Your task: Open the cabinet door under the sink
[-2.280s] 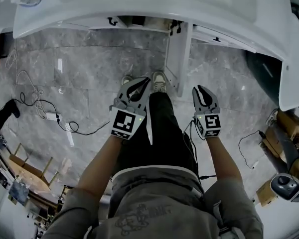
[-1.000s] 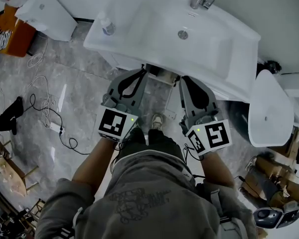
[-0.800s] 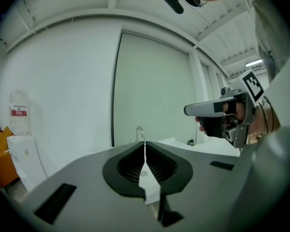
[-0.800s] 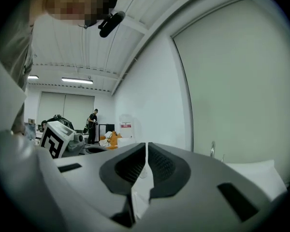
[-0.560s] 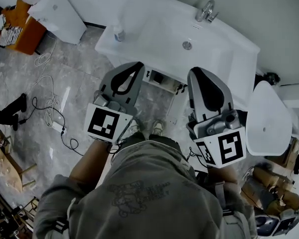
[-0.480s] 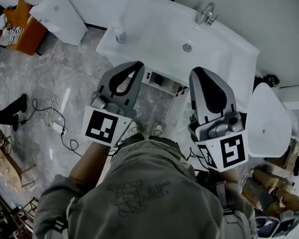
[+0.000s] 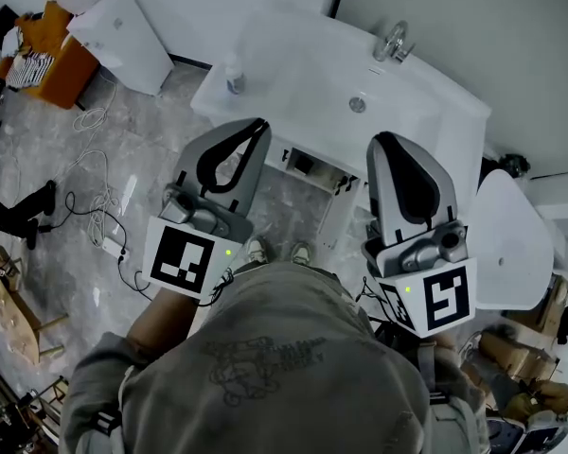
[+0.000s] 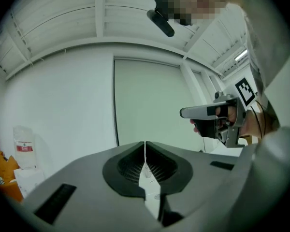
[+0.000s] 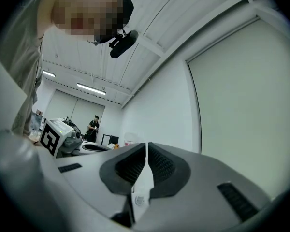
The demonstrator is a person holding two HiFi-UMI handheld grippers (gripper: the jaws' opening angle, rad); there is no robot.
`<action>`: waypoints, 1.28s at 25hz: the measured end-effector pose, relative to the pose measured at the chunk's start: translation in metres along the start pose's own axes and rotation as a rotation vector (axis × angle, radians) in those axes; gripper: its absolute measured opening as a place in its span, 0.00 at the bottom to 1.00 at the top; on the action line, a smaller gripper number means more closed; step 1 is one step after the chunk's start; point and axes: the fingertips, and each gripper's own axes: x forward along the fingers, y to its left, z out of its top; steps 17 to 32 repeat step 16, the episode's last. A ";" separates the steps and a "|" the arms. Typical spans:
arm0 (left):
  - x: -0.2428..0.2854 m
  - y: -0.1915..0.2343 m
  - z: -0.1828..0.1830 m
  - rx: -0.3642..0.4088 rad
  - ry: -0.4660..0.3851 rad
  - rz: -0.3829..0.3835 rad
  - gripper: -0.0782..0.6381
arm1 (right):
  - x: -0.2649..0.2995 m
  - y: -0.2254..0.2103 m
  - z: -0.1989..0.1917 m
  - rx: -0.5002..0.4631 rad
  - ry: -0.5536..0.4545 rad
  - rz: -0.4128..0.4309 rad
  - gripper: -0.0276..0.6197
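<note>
In the head view the white sink (image 7: 303, 64) with its faucet (image 7: 395, 42) lies ahead of me. Below its front edge I see the cabinet opening (image 7: 303, 164). The white cabinet door (image 7: 342, 213) stands swung out toward me, seen edge-on. Both grippers are raised high above the floor, away from the door. My left gripper (image 7: 253, 125) is shut with nothing in it, as its own view confirms (image 8: 145, 145). My right gripper (image 7: 387, 141) is shut and empty too (image 9: 146, 146). Both gripper views look up at wall and ceiling.
A soap bottle (image 7: 233, 78) stands on the sink's left rim. A white toilet lid (image 7: 511, 239) lies at the right, a white box (image 7: 123, 26) and an orange item (image 7: 47, 45) at the far left. Cables (image 7: 99, 225) trail over the grey floor. My shoes (image 7: 301, 253) stand before the cabinet.
The view has risen from low by the open door to high above the sink. Both grippers have lifted away from the door and tilted upward, staying shut.
</note>
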 end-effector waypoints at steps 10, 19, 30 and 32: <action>-0.008 0.001 0.000 0.012 0.009 0.000 0.14 | 0.000 0.009 0.001 -0.020 -0.010 -0.008 0.10; -0.012 -0.003 -0.001 0.025 0.016 -0.005 0.14 | -0.003 0.005 0.003 -0.012 -0.027 -0.023 0.10; -0.012 -0.003 -0.001 0.025 0.016 -0.005 0.14 | -0.003 0.005 0.003 -0.012 -0.027 -0.023 0.10; -0.012 -0.003 -0.001 0.025 0.016 -0.005 0.14 | -0.003 0.005 0.003 -0.012 -0.027 -0.023 0.10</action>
